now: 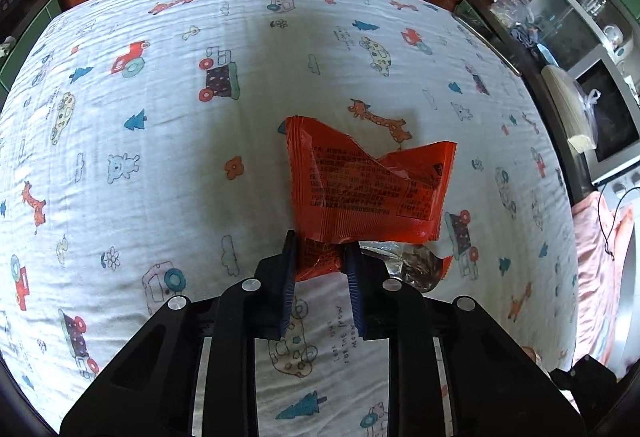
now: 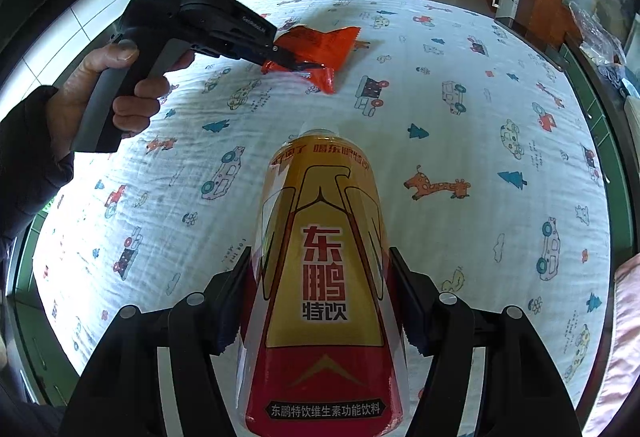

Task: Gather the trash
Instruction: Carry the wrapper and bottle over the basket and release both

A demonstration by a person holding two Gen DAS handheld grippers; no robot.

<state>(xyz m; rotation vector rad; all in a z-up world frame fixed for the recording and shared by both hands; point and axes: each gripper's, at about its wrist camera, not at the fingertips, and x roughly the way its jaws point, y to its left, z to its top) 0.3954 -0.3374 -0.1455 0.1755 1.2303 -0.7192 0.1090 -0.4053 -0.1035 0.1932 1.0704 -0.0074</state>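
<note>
Now: one red wrapper (image 1: 360, 189) in left jaws | one bottle (image 2: 324, 277) in right jaws

Count on the counter (image 2: 460, 141), covered by one printed cloth (image 1: 168, 165): one red snack wrapper (image 1: 360, 193), one gold-and-red drink bottle (image 2: 324, 277). Hand-held grippers: two, left hand-held gripper (image 1: 320, 257) and right hand-held gripper (image 2: 320, 277). One person's hand (image 2: 116, 89) seen.

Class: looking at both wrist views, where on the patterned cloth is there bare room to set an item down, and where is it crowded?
Bare patterned cloth lies right of the bottle, and left of the orange wrapper. It is crowded where the left tongs pinch the wrapper.
</note>
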